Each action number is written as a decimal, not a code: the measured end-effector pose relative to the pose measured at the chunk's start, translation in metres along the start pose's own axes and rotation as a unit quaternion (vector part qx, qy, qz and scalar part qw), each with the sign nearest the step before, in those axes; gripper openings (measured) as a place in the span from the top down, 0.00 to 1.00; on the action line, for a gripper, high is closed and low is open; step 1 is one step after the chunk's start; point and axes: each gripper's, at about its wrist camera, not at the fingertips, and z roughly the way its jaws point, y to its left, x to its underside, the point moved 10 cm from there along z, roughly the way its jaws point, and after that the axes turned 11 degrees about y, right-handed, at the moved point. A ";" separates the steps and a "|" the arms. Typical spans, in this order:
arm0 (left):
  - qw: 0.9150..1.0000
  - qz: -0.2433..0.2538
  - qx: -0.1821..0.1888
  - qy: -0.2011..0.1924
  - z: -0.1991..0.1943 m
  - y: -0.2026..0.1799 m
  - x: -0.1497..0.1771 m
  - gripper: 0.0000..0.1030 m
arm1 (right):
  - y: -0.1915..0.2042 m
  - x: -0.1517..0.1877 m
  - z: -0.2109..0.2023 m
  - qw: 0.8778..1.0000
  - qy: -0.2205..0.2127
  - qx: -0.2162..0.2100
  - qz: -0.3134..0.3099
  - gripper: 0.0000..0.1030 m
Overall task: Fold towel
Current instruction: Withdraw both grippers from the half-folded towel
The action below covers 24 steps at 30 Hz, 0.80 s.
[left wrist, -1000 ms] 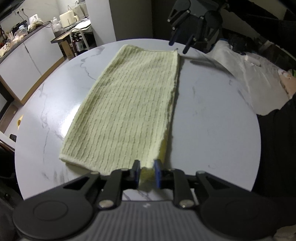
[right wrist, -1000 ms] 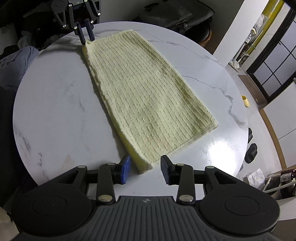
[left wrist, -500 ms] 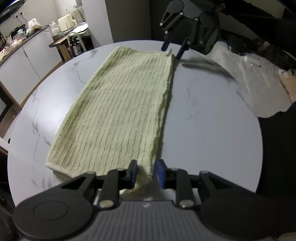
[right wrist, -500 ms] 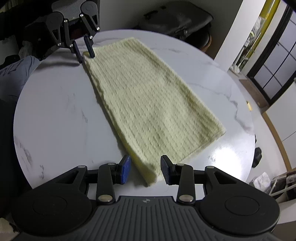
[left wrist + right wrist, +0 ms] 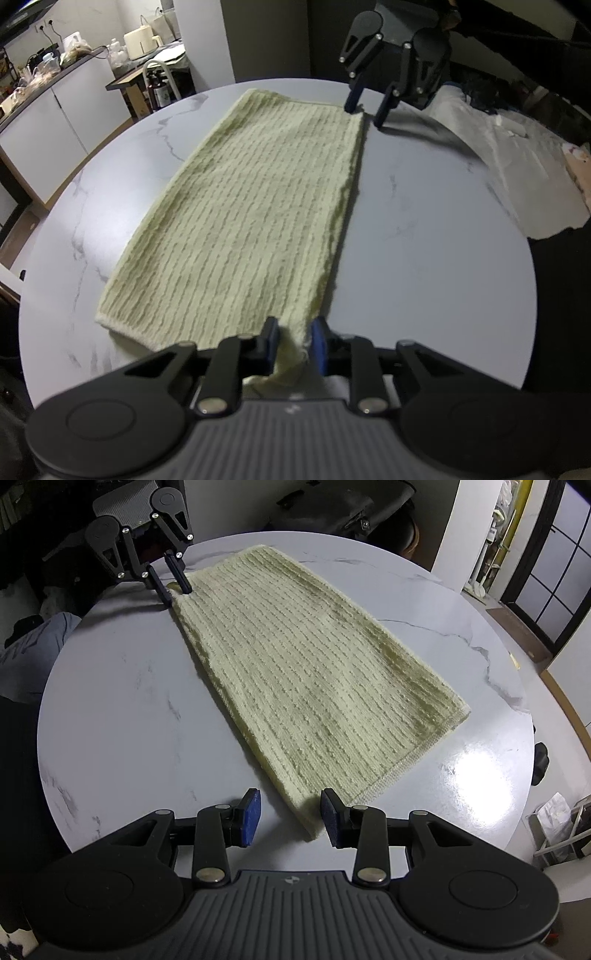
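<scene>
Towel (image 5: 251, 206), pale yellow, ribbed, folded lengthwise on round marble table (image 5: 424, 240).
Left gripper (image 5: 293, 341) closing on a corner; right gripper (image 5: 290, 821) agape, straddling the opposite corner.

I see the towel (image 5: 251, 221), pale yellow-green with a ribbed weave, lying flat as a long doubled strip on the round white marbled surface (image 5: 424, 240). Its layered edges run down one long side. One end corner bunches and lifts off the surface (image 5: 291, 354); the far end corner (image 5: 306, 823) lies flat.
</scene>
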 end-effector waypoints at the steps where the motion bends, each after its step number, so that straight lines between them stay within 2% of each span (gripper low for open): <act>1: 1.000 -0.002 -0.001 0.000 0.000 0.002 0.001 0.77 | 0.002 0.000 0.000 1.000 0.001 -0.003 -0.001 0.61; 6: 1.000 -0.014 -0.008 -0.003 0.000 0.014 0.003 0.77 | 0.014 0.001 -0.002 1.000 0.005 -0.024 -0.010 0.61; 17: 0.999 -0.033 -0.021 -0.012 0.003 0.037 -0.003 0.77 | 0.047 0.006 -0.005 0.999 0.012 -0.029 -0.032 0.61; 24: 0.998 -0.044 -0.046 -0.014 0.005 0.056 -0.005 0.77 | 0.077 0.005 -0.004 0.997 0.021 -0.036 -0.058 0.61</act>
